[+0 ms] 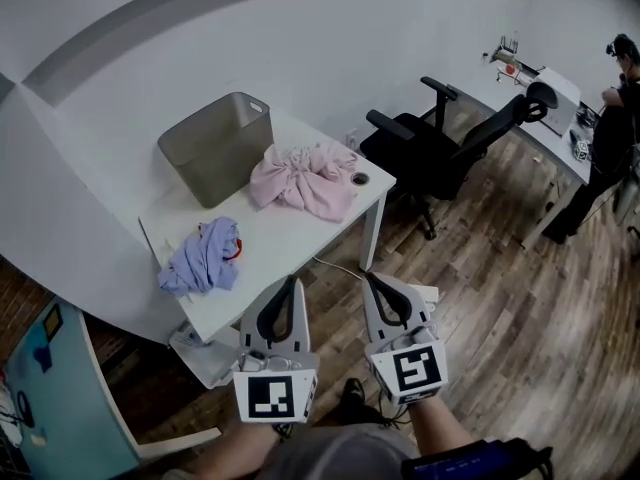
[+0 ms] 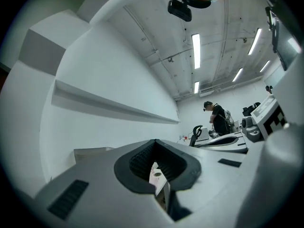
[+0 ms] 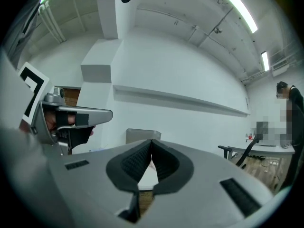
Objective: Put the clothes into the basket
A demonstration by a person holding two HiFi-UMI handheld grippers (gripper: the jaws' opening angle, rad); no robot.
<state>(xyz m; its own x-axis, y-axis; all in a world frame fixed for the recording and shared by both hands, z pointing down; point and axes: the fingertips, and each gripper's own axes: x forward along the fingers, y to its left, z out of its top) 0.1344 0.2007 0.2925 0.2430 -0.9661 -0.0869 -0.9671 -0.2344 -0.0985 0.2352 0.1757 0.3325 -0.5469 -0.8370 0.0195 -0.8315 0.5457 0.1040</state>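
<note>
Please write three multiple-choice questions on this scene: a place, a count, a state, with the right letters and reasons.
1. The grey basket stands where? A on the white table B under it C far from it
2. Garments on the table? A one B two C four
3. The left gripper and right gripper are? A wide open B shut on cloth C shut, empty
Key: 1 A, it rests on the tabletop; 2 B, one pink garment, one lavender garment; 3 C, pads meet, nothing between.

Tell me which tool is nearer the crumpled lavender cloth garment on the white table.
Left. The left tool is just right of the lavender garment; the right tool is farther right again.
</note>
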